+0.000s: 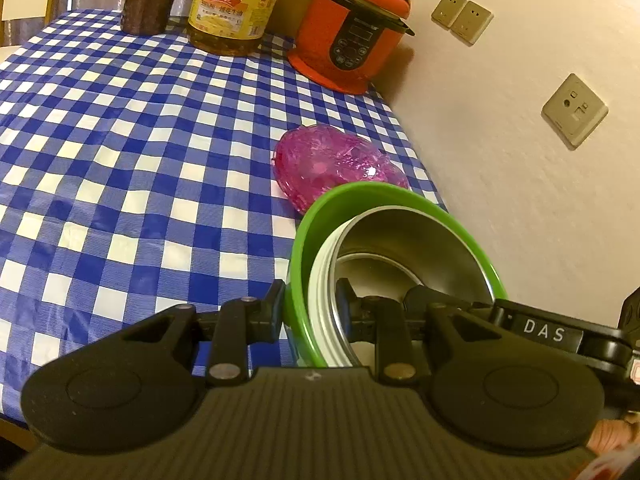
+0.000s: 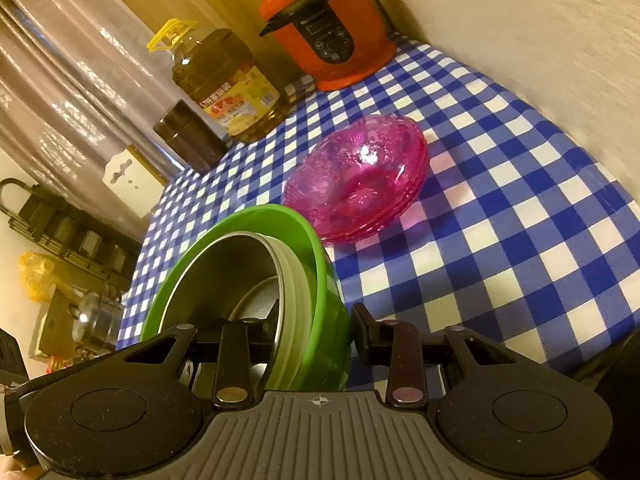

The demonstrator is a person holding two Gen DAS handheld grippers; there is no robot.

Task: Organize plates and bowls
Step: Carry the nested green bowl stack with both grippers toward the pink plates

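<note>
Green bowl clamped by both tongs.

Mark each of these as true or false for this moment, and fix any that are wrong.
1. Both grippers grip the rim of the green bowl. True: the left gripper and the right gripper each have one finger inside and one outside the wall.
2. The green bowl is empty. False: a metal bowl sits nested inside it.
3. The pink glass bowls are stacked on the checked tablecloth. True.
4. The red cooker stands with its lid off. False: the lid is on.
5. The oil bottle lies on its side. False: it stands upright beside a dark jar.
</note>
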